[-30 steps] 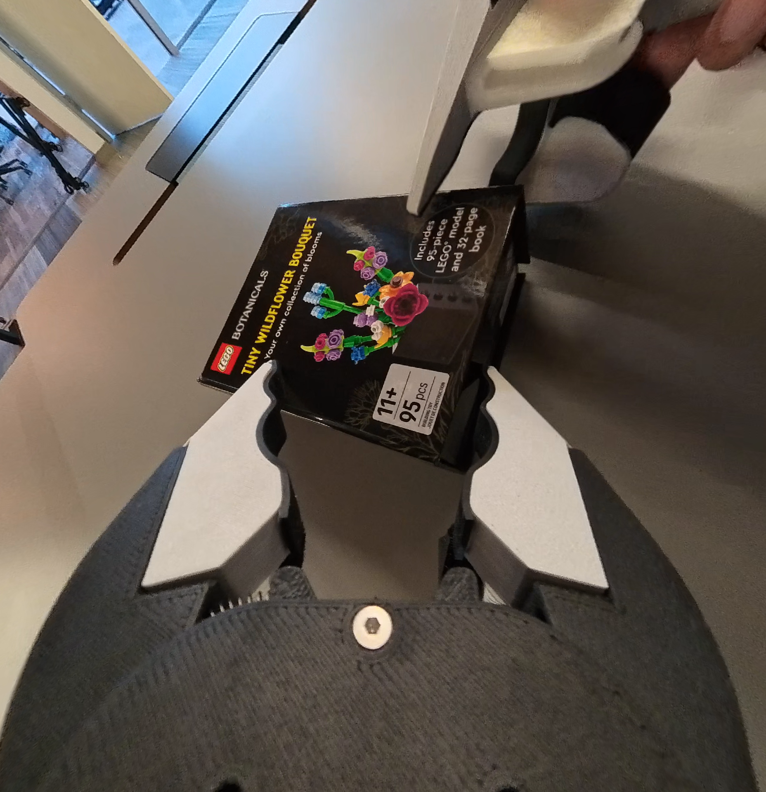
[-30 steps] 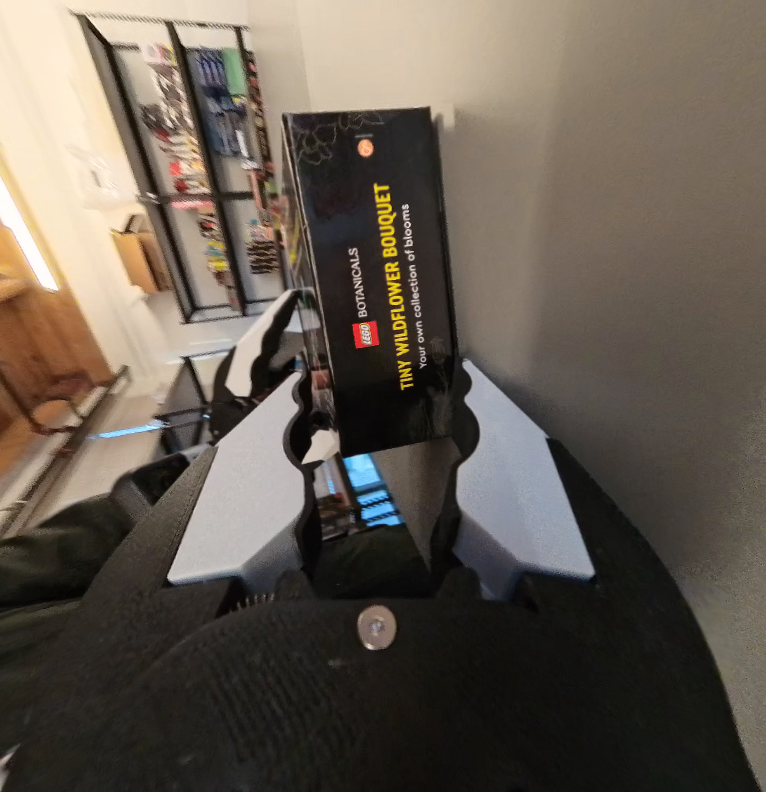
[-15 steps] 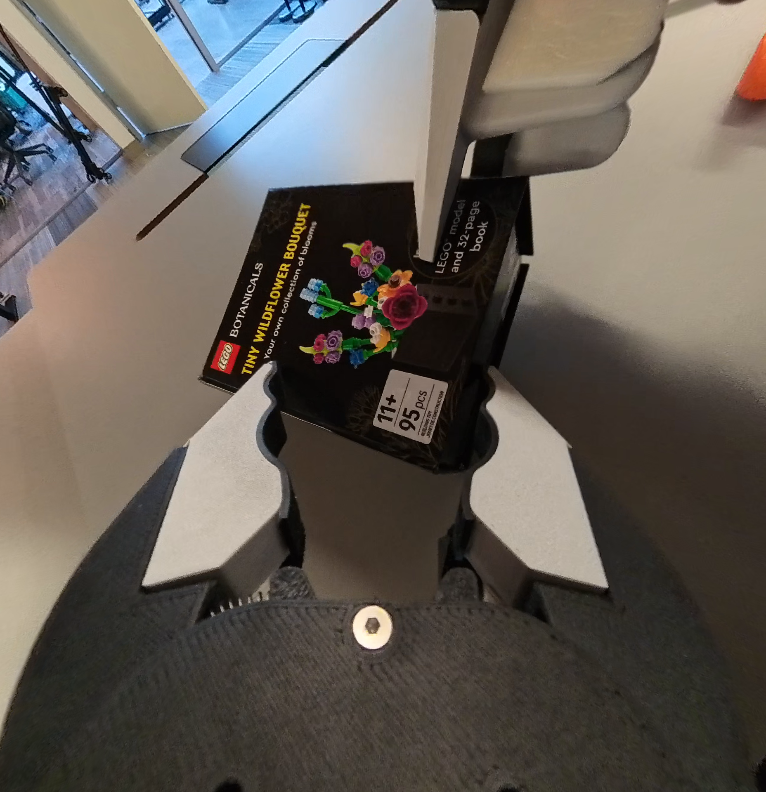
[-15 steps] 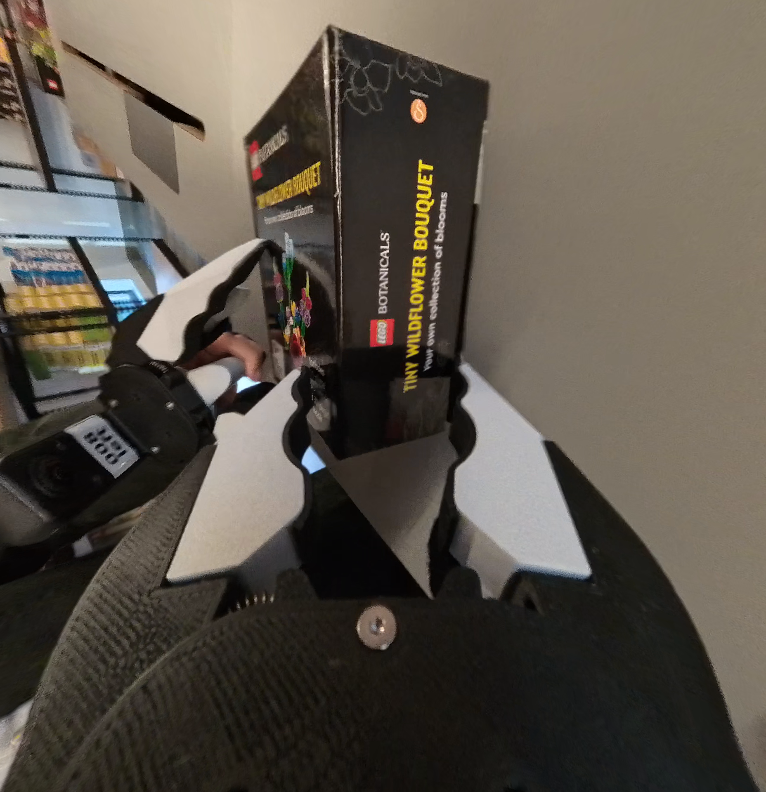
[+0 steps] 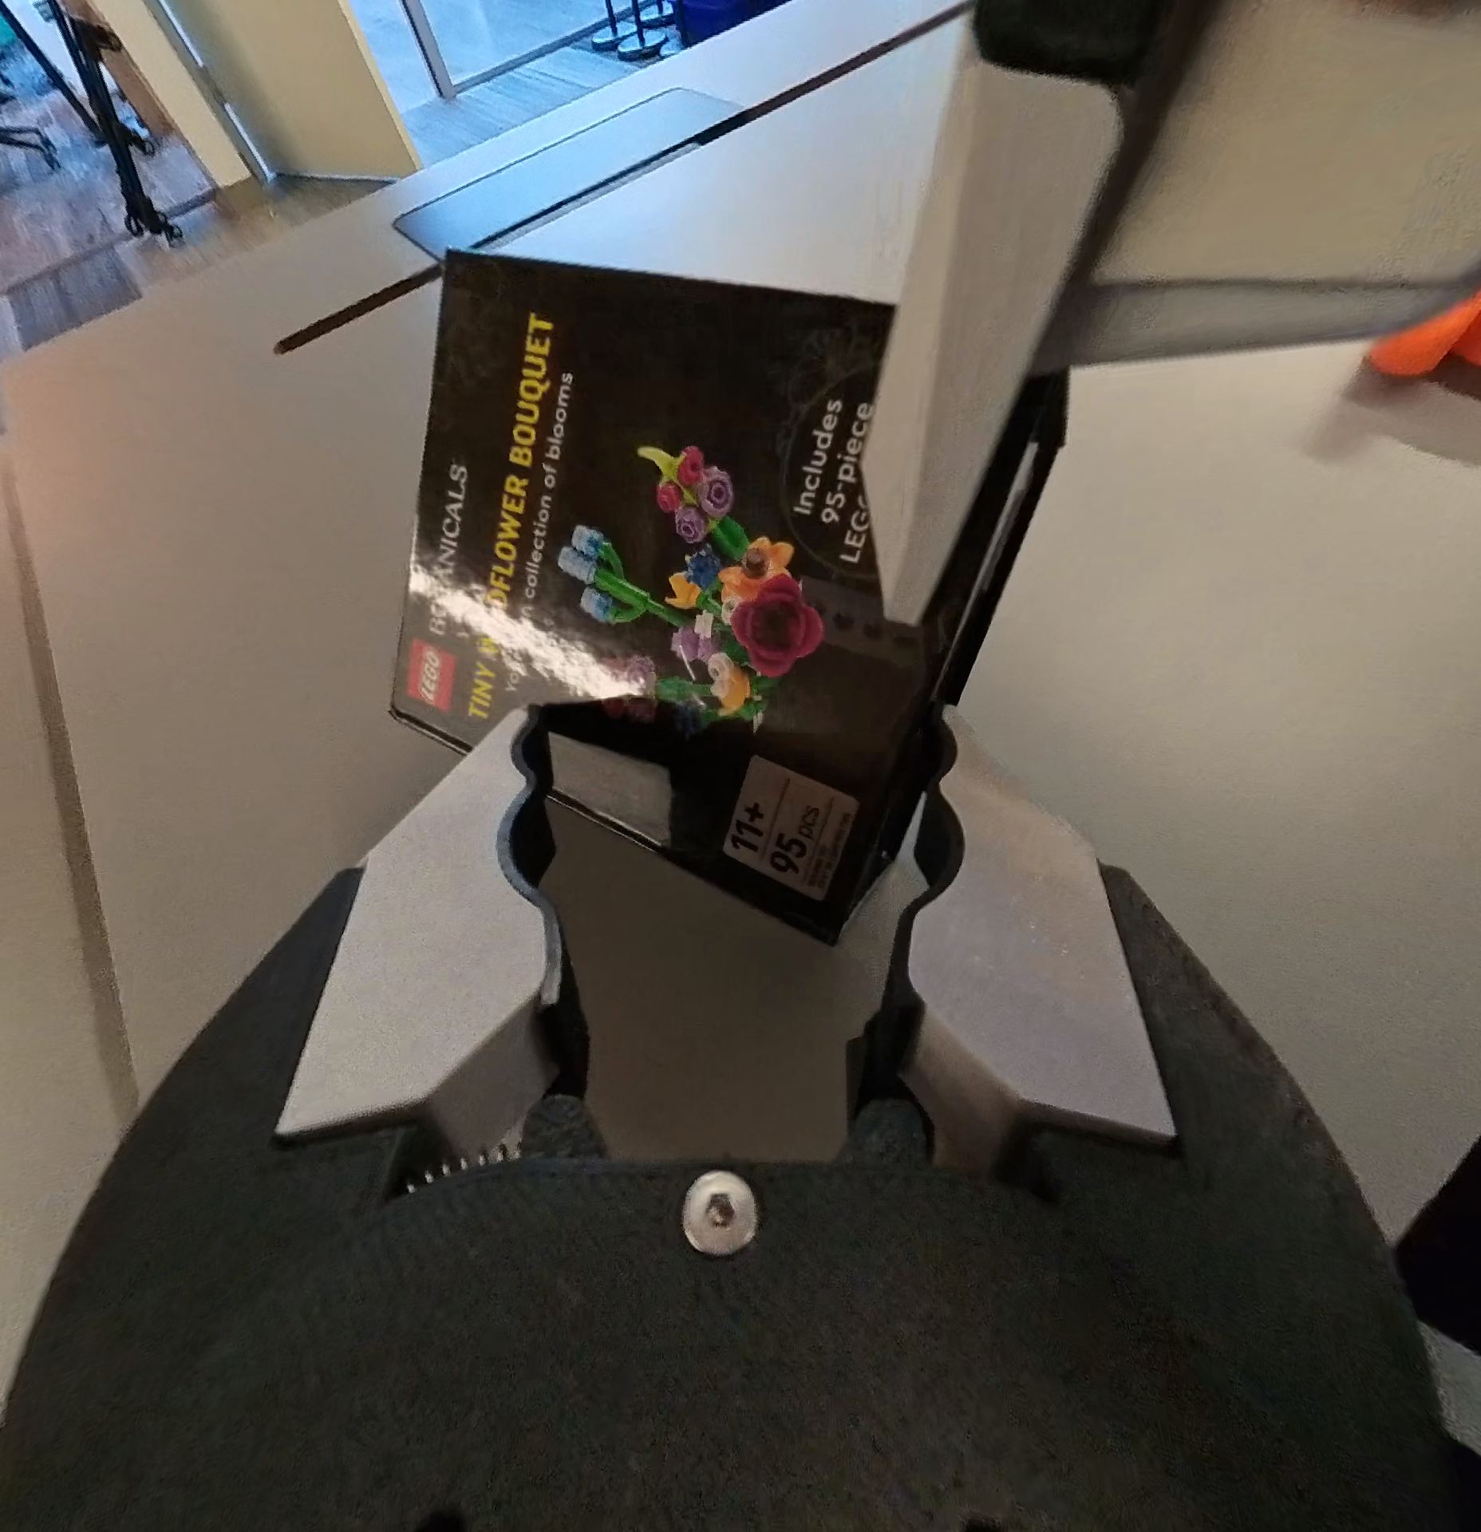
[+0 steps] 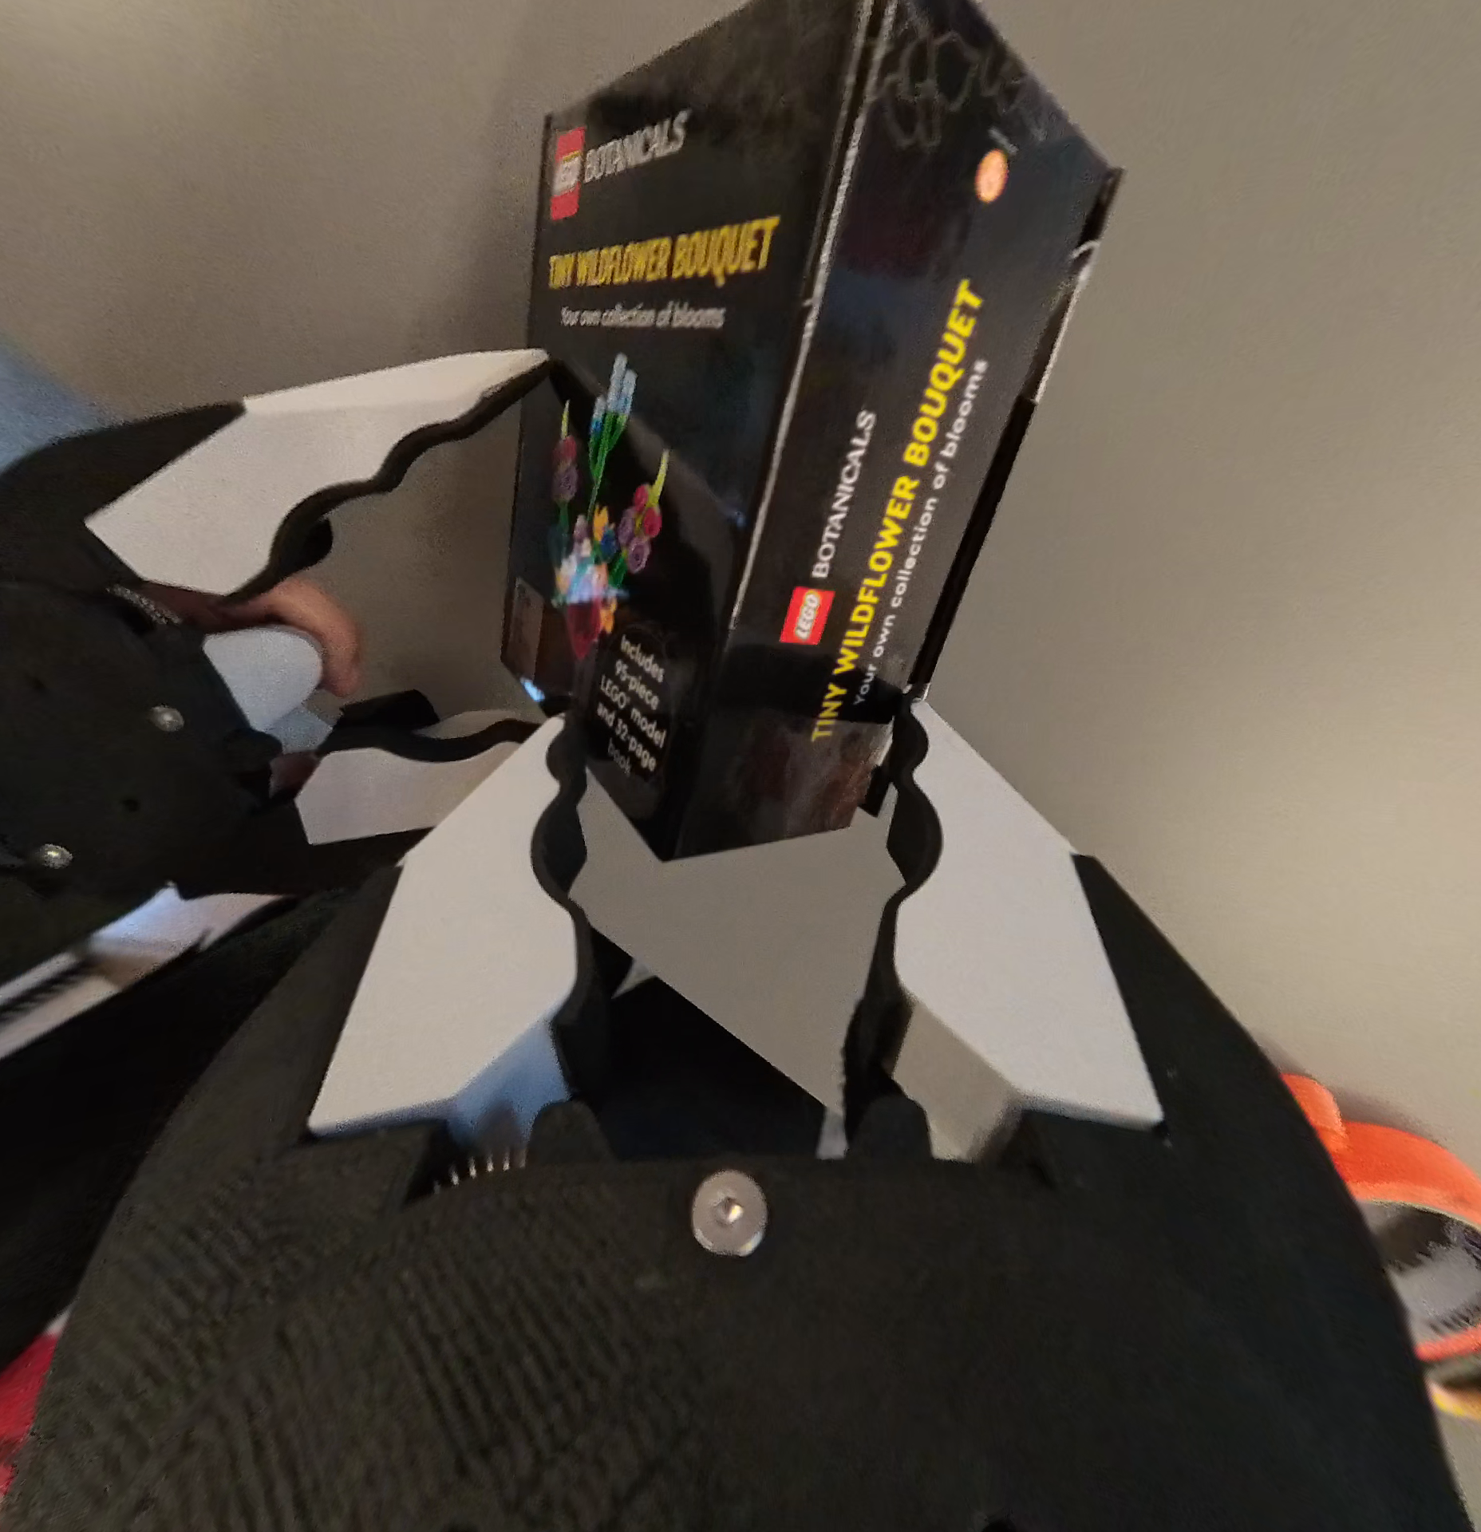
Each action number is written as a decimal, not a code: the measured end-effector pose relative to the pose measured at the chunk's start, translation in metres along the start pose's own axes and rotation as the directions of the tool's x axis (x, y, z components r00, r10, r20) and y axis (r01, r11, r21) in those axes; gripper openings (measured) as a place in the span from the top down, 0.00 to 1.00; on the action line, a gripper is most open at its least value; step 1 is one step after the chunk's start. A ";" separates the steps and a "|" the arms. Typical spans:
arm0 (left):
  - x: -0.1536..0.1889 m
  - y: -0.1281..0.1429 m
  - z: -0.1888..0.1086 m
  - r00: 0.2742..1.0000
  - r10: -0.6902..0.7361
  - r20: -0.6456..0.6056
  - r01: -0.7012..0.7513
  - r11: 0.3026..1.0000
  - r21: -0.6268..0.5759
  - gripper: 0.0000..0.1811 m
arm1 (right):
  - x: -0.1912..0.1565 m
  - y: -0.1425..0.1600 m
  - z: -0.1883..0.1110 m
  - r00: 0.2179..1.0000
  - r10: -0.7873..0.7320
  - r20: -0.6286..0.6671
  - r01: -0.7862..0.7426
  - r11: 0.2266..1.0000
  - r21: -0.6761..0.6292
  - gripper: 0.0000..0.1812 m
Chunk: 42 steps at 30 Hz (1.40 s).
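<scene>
A black cardboard box with a flower picture (image 5: 638,431) is held over the grey table by both grippers. My left gripper (image 5: 729,738) is shut on the box's near lower corner: one fingertip lies against the front face, the other against the side edge. My right gripper (image 6: 733,729) is shut across the box's narrow side (image 6: 886,464) at its near end. One large grey finger (image 5: 986,290) of the right gripper shows in the left wrist view, on the box's far corner. The left gripper's fingers (image 6: 372,431) show in the right wrist view, at the box's left edge.
The grey table (image 5: 182,580) has a dark slot (image 5: 347,319) and a recessed panel (image 5: 571,166) near its far edge, with wood floor beyond. An orange tape roll (image 6: 1400,1227) lies on the table to the right and also shows in the left wrist view (image 5: 1450,340). A hand (image 6: 314,613) grips the left gripper's handle. Left tips to right tips: about 5 centimetres.
The box has turned between the grippers, so its front face now shows in the right wrist view. It sits deeper and more upright in the left gripper. The orange tape roll came into view.
</scene>
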<state>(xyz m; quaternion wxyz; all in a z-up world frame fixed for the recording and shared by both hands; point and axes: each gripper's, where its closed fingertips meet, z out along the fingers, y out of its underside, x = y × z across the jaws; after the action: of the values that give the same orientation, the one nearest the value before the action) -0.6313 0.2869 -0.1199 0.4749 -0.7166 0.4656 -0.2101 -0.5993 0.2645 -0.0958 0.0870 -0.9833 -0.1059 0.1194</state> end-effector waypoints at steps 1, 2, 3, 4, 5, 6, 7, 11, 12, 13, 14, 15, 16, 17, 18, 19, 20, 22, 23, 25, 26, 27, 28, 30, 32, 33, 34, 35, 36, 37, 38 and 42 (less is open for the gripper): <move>-0.001 0.001 -0.002 1.000 -0.021 -0.004 0.021 1.000 -0.003 0.51 | -0.004 0.000 -0.001 0.999 -0.037 -0.033 0.037 0.999 -0.006 0.58; -0.002 0.003 -0.004 0.999 -0.043 -0.008 0.043 0.999 -0.007 0.51 | -0.008 0.000 -0.002 0.995 -0.073 -0.065 0.073 0.997 -0.009 0.58; -0.004 0.004 -0.006 0.998 -0.068 -0.013 0.068 0.998 -0.011 0.51 | -0.013 -0.001 -0.004 0.991 -0.103 -0.086 0.103 0.995 -0.010 0.58; -0.005 0.006 -0.008 0.996 -0.093 -0.018 0.093 0.996 -0.016 0.51 | -0.018 -0.003 -0.006 0.988 -0.124 -0.095 0.124 0.992 -0.005 0.58; -0.006 0.009 -0.010 0.993 -0.116 -0.025 0.116 0.993 -0.022 0.51 | -0.024 -0.005 -0.008 0.987 -0.130 -0.092 0.131 0.991 0.004 0.58; -0.008 0.012 -0.012 0.990 -0.138 -0.032 0.137 0.990 -0.031 0.51 | -0.031 -0.008 -0.011 0.989 -0.126 -0.076 0.127 0.992 0.017 0.58; -0.009 0.016 -0.014 0.987 -0.155 -0.038 0.153 0.987 -0.041 0.52 | -0.037 -0.011 -0.014 0.992 -0.117 -0.056 0.119 0.992 0.031 0.59; -0.009 0.033 -0.019 0.976 -0.208 -0.070 0.202 0.976 -0.083 0.55 | -0.064 -0.021 -0.023 0.990 -0.087 0.109 0.077 0.993 0.089 0.67; -0.008 0.038 -0.020 0.973 -0.218 -0.081 0.209 0.972 -0.104 0.60 | -0.073 -0.021 -0.027 0.979 -0.055 0.195 0.039 0.996 0.084 0.71; -0.010 0.042 -0.020 0.973 -0.218 -0.076 0.208 0.971 -0.116 0.61 | -0.080 -0.023 -0.032 0.958 -0.018 0.285 -0.006 0.996 0.085 0.71; -0.011 0.043 -0.021 0.975 -0.213 -0.071 0.203 0.972 -0.118 0.61 | -0.086 -0.028 -0.040 0.927 0.002 0.376 -0.047 0.993 0.110 0.72; -0.012 0.044 -0.022 0.974 -0.213 -0.073 0.204 0.972 -0.121 0.61 | -0.086 -0.034 -0.048 0.895 0.018 0.445 -0.093 0.985 0.147 0.74; -0.012 0.045 -0.023 0.973 -0.217 -0.078 0.206 0.970 -0.126 0.61 | -0.082 -0.042 -0.057 0.867 0.021 0.497 -0.137 0.971 0.198 0.77; -0.013 0.046 -0.024 0.972 -0.220 -0.082 0.207 0.969 -0.135 0.61 | -0.071 -0.049 -0.064 0.854 0.016 0.520 -0.175 0.950 0.258 0.82; -0.015 0.047 -0.025 0.973 -0.217 -0.082 0.204 0.968 -0.147 0.61 | -0.056 -0.057 -0.068 0.859 -0.005 0.513 -0.194 0.922 0.335 0.85; -0.017 0.048 -0.027 0.974 -0.212 -0.081 0.197 0.968 -0.157 0.60 | -0.038 -0.063 -0.068 0.878 -0.021 0.478 -0.201 0.890 0.408 0.87; -0.019 0.048 -0.028 0.977 -0.198 -0.081 0.183 0.969 -0.164 0.60 | -0.017 -0.066 -0.064 0.902 -0.020 0.431 -0.198 0.869 0.454 0.91; -0.024 0.048 -0.029 0.986 -0.147 -0.080 0.131 0.975 -0.181 0.59 | 0.010 -0.062 -0.037 0.928 0.001 0.373 -0.178 0.881 0.438 0.96; -0.025 0.047 -0.029 0.989 -0.121 -0.082 0.104 0.977 -0.187 0.59 | 0.014 -0.056 -0.019 0.924 0.013 0.382 -0.172 0.906 0.387 0.97; -0.027 0.045 -0.029 0.993 -0.074 -0.089 0.055 0.979 -0.194 0.59 | 0.004 -0.047 0.012 0.910 0.009 0.415 -0.147 0.942 0.303 1.00; -0.027 0.042 -0.030 0.994 -0.062 -0.091 0.043 0.980 -0.197 0.59 | 0.001 -0.046 0.021 0.913 0.005 0.407 -0.135 0.947 0.292 1.00; -0.027 0.039 -0.031 0.994 -0.055 -0.094 0.036 0.981 -0.193 0.59 | 0.000 -0.047 0.027 0.922 0.004 0.386 -0.129 0.946 0.297 1.00; -0.027 0.035 -0.032 0.994 -0.051 -0.095 0.032 0.982 -0.185 0.59 | -0.004 -0.049 0.028 0.921 -0.001 0.390 -0.133 0.939 0.317 1.00; -0.026 0.025 -0.034 0.994 -0.054 -0.100 0.036 0.985 -0.168 0.60 | -0.014 -0.054 0.027 0.902 0.000 0.431 -0.159 0.930 0.333 1.00; -0.025 0.013 -0.035 0.993 -0.053 -0.107 0.037 0.989 -0.144 0.60 | -0.019 -0.052 0.030 0.898 -0.013 0.440 -0.136 0.942 0.306 1.00; -0.024 0.010 -0.035 0.993 -0.052 -0.108 0.036 0.988 -0.148 0.60 | -0.019 -0.050 0.033 0.903 -0.022 0.429 -0.119 0.947 0.299 1.00; -0.023 0.008 -0.033 0.992 -0.060 -0.109 0.043 0.987 -0.157 0.59 | -0.021 -0.050 0.034 0.909 -0.029 0.417 -0.109 0.947 0.303 1.00; -0.023 0.007 -0.032 0.991 -0.073 -0.109 0.054 0.984 -0.168 0.57 | -0.021 -0.050 0.034 0.908 -0.029 0.417 -0.109 0.946 0.305 1.00; -0.024 0.006 -0.030 0.991 -0.082 -0.101 0.062 0.981 -0.182 0.57 | -0.021 -0.050 0.035 0.903 -0.021 0.429 -0.122 0.945 0.303 1.00; -0.024 0.006 -0.029 0.991 -0.084 -0.102 0.062 0.978 -0.198 0.56 | -0.020 -0.049 0.036 0.895 -0.001 0.446 -0.148 0.942 0.300 1.00; -0.024 0.006 -0.028 0.992 -0.080 -0.101 0.057 0.975 -0.215 0.55 | -0.021 -0.048 0.036 0.886 0.016 0.463 -0.172 0.939 0.298 1.00; -0.021 0.002 -0.025 0.994 -0.011 -0.107 -0.016 0.967 -0.254 0.55 | -0.016 -0.044 0.038 0.858 0.066 0.509 -0.247 0.922 0.298 1.00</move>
<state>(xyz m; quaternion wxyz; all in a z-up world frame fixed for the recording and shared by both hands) -0.6606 0.2933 -0.1069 0.3537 -0.7587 0.5145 -0.1860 -0.6327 0.3091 -0.1195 0.2220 -0.8943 -0.0196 0.3880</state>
